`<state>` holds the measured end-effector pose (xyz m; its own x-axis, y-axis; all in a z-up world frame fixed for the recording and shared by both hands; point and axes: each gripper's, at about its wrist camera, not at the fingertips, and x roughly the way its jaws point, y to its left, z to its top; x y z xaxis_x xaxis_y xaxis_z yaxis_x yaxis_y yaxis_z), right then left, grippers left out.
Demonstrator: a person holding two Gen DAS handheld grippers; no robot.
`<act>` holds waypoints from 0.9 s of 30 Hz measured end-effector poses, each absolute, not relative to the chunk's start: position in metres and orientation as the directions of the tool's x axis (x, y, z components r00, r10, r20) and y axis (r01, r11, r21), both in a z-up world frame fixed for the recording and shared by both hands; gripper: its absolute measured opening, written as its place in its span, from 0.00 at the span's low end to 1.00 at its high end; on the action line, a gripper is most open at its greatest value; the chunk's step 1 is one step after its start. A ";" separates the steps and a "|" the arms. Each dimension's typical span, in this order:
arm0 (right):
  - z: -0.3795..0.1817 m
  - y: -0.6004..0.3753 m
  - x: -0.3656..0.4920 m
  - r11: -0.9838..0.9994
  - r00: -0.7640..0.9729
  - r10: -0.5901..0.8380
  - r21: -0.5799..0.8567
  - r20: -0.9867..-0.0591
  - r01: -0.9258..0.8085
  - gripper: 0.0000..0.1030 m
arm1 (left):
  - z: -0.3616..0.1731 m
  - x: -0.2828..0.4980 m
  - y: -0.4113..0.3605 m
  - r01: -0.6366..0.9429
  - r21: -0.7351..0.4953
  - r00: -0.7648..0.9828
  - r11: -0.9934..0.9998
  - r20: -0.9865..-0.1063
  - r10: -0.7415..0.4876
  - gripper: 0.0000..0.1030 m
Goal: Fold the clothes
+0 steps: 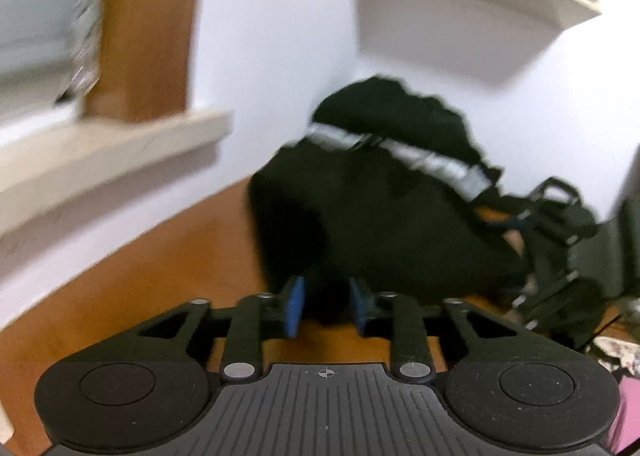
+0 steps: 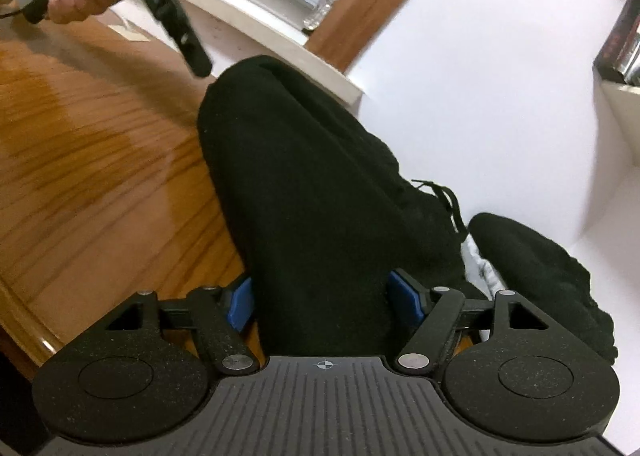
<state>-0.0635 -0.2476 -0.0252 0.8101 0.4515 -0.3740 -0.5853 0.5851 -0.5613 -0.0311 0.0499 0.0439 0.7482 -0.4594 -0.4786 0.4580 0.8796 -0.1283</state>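
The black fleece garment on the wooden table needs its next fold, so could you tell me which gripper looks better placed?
Probably the right gripper: the black fleece garment fills the gap between its open jaws. The left gripper only straddles a fabric edge.

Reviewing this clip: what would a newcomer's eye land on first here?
The black garment heaped on the wooden table against the white wall, its pale waistband showing. Next, the blue pads of the right gripper, jaws wide around the cloth.
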 end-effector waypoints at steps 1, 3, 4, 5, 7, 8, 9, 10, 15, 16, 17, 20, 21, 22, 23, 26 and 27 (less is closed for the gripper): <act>-0.025 -0.249 -0.063 0.593 0.808 0.455 -0.550 -0.375 -0.589 0.66 | 0.049 -0.030 0.040 0.484 -0.120 0.745 0.867 -0.463 -0.480 0.33; -0.025 -0.251 -0.061 0.605 0.804 0.460 -0.529 -0.377 -0.595 0.64 | 0.057 -0.022 0.018 0.521 -0.099 0.738 0.848 -0.448 -0.505 0.33; -0.026 -0.251 -0.061 0.610 0.804 0.460 -0.525 -0.376 -0.594 0.64 | 0.059 -0.013 0.007 0.527 -0.077 0.737 0.846 -0.455 -0.500 0.33; -0.026 -0.251 -0.061 0.615 0.805 0.460 -0.519 -0.376 -0.594 0.61 | 0.060 -0.004 -0.003 0.530 -0.054 0.737 0.846 -0.463 -0.492 0.33; -0.027 -0.252 -0.061 0.626 0.798 0.465 -0.495 -0.384 -0.603 0.55 | 0.056 0.017 -0.011 0.500 -0.009 0.749 0.866 -0.498 -0.437 0.28; -0.028 -0.252 -0.062 0.629 0.797 0.467 -0.491 -0.382 -0.603 0.53 | 0.049 0.033 -0.007 0.473 -0.008 0.743 0.881 -0.534 -0.403 0.25; -0.029 -0.253 -0.063 0.630 0.799 0.468 -0.492 -0.378 -0.601 0.52 | 0.042 0.047 -0.003 0.447 -0.007 0.736 0.895 -0.566 -0.372 0.20; -0.030 -0.253 -0.065 0.631 0.801 0.468 -0.492 -0.373 -0.599 0.52 | 0.034 0.055 0.003 0.429 -0.018 0.728 0.903 -0.585 -0.357 0.11; -0.030 -0.249 -0.062 0.587 0.804 0.469 -0.552 -0.365 -0.593 0.55 | 0.018 0.066 0.025 0.408 -0.120 0.710 0.905 -0.581 -0.397 0.11; -0.029 -0.247 -0.061 0.574 0.805 0.465 -0.566 -0.369 -0.591 0.57 | 0.018 0.064 0.026 0.407 -0.121 0.715 0.905 -0.575 -0.398 0.11; -0.028 -0.245 -0.060 0.561 0.806 0.461 -0.582 -0.371 -0.588 0.62 | 0.020 0.061 0.027 0.400 -0.125 0.720 0.908 -0.571 -0.395 0.11; -0.023 -0.240 -0.055 0.529 0.818 0.445 -0.630 -0.365 -0.569 0.75 | 0.027 0.051 0.027 0.377 -0.135 0.738 0.916 -0.553 -0.385 0.18; -0.022 -0.239 -0.054 0.518 0.816 0.443 -0.637 -0.371 -0.571 0.76 | 0.030 0.044 0.027 0.370 -0.131 0.750 0.920 -0.543 -0.379 0.25; -0.022 -0.237 -0.052 0.506 0.808 0.447 -0.636 -0.384 -0.582 0.74 | 0.032 0.036 0.029 0.364 -0.128 0.759 0.923 -0.533 -0.374 0.30; -0.022 -0.235 -0.050 0.494 0.797 0.454 -0.632 -0.399 -0.597 0.69 | 0.034 0.026 0.030 0.352 -0.140 0.770 0.925 -0.518 -0.372 0.32; -0.026 -0.227 -0.048 0.449 0.779 0.465 -0.646 -0.420 -0.617 0.46 | 0.036 0.001 0.036 0.312 -0.221 0.786 0.924 -0.485 -0.382 0.37; -0.028 -0.223 -0.049 0.433 0.778 0.458 -0.657 -0.429 -0.617 0.34 | 0.035 -0.007 0.039 0.298 -0.254 0.789 0.920 -0.477 -0.387 0.38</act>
